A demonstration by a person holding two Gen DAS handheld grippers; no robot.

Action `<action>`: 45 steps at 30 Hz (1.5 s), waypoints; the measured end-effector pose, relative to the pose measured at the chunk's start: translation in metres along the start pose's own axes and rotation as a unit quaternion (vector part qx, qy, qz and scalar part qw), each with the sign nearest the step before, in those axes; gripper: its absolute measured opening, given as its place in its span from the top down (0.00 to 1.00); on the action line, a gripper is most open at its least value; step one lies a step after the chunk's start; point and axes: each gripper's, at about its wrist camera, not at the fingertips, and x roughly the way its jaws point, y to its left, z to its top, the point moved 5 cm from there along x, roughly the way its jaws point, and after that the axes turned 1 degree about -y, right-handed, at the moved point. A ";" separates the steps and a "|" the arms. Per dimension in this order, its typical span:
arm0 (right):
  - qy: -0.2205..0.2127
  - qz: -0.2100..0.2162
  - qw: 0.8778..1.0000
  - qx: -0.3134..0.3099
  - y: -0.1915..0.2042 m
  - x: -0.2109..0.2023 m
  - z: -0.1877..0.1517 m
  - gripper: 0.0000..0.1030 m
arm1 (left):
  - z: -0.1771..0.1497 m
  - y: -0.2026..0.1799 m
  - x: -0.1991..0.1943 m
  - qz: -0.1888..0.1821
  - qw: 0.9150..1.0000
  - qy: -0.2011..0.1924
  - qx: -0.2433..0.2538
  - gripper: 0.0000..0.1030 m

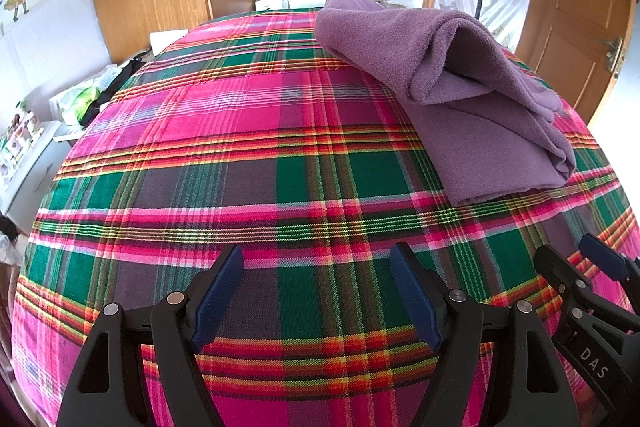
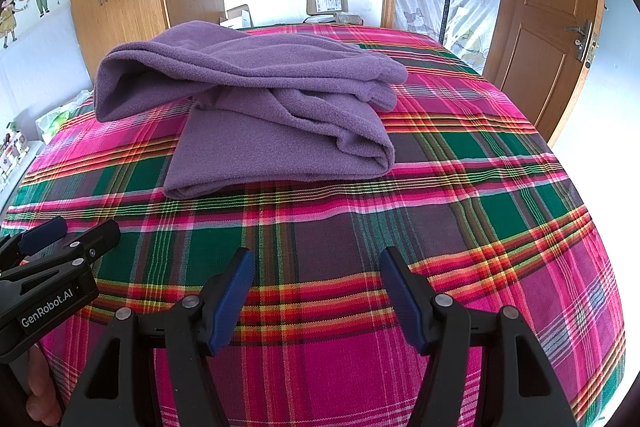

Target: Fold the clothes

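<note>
1 purple fleece garment (image 2: 276,107), loosely folded, lies upper centre on 1 plaid bedcover (image 2: 460,227). 2 grippers: left gripper (image 1: 316,291) and right gripper (image 2: 316,291), both with jaws spread wide, nothing between them, low in frame above the cover.

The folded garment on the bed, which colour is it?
Plain purple garment; right wrist view shows it best.

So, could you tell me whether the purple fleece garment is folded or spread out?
Folded, loosely: the purple fleece garment lies doubled in bunched layers on the plaid bedcover.
</note>
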 end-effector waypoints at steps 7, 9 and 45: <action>0.001 0.003 1.000 -0.003 0.001 -0.001 0.000 0.36 | 0.000 0.003 -0.003 -0.020 0.999 0.026 0.017 0.25; 0.002 0.010 1.000 -0.010 0.002 -0.002 0.000 0.36 | 0.004 0.003 -0.008 -0.014 0.999 0.018 0.034 0.25; 0.012 0.198 0.948 0.248 -0.085 0.054 0.133 0.81 | 0.102 -0.069 0.003 -0.118 0.954 -0.035 0.272 0.25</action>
